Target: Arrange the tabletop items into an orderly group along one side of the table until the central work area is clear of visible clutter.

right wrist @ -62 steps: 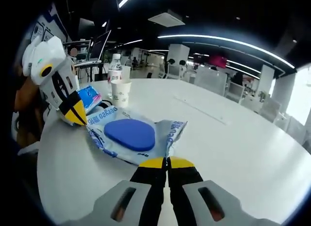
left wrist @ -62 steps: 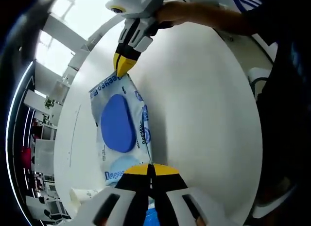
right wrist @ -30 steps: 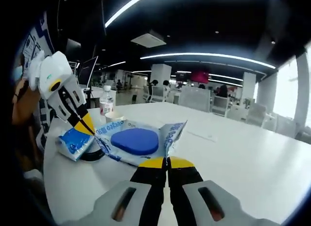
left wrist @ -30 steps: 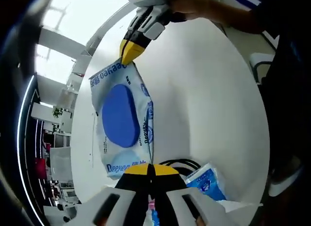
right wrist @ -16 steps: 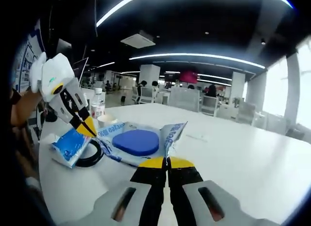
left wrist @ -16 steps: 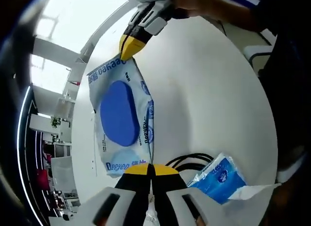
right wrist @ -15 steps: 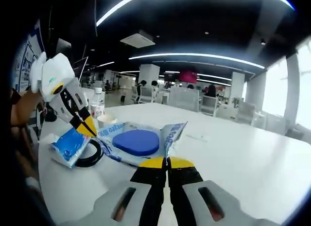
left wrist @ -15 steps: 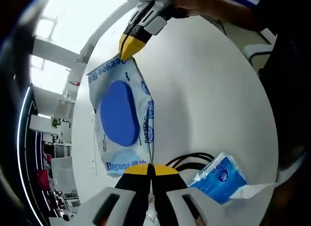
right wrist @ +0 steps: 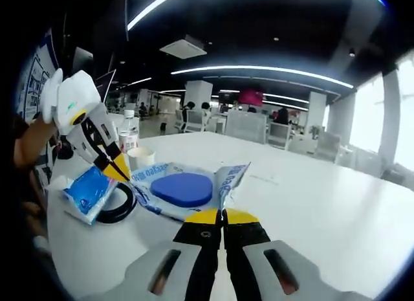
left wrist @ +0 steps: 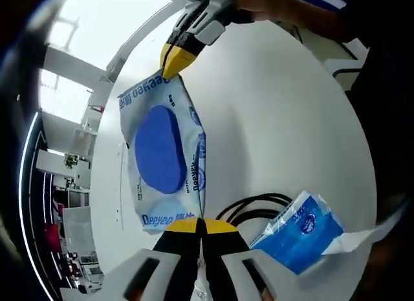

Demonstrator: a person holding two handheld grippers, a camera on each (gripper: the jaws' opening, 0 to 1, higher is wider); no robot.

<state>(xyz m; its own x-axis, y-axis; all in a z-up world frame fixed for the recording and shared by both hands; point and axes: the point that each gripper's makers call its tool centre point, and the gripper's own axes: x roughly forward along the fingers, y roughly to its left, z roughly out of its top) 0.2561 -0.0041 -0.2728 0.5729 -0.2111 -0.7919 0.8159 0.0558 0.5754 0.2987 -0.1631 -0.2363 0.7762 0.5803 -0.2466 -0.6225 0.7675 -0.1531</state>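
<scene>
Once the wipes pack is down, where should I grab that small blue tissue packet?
Probably take the blue tissue packet across its short width, at the end lying away from the black cable loop. It lies flat and soft on the table, so come from above, jaws straddling its long edges.

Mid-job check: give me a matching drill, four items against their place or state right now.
Items:
1. wet wipes pack
2. black cable
3. paper cup
4. blue tissue packet

States:
A. coiled on the table
B. held at both ends by the tongs
C. standing upright beside a water bottle
D. lying against the coil, nearest the table edge

Pairs: 1-B, 2-A, 3-C, 4-D
</scene>
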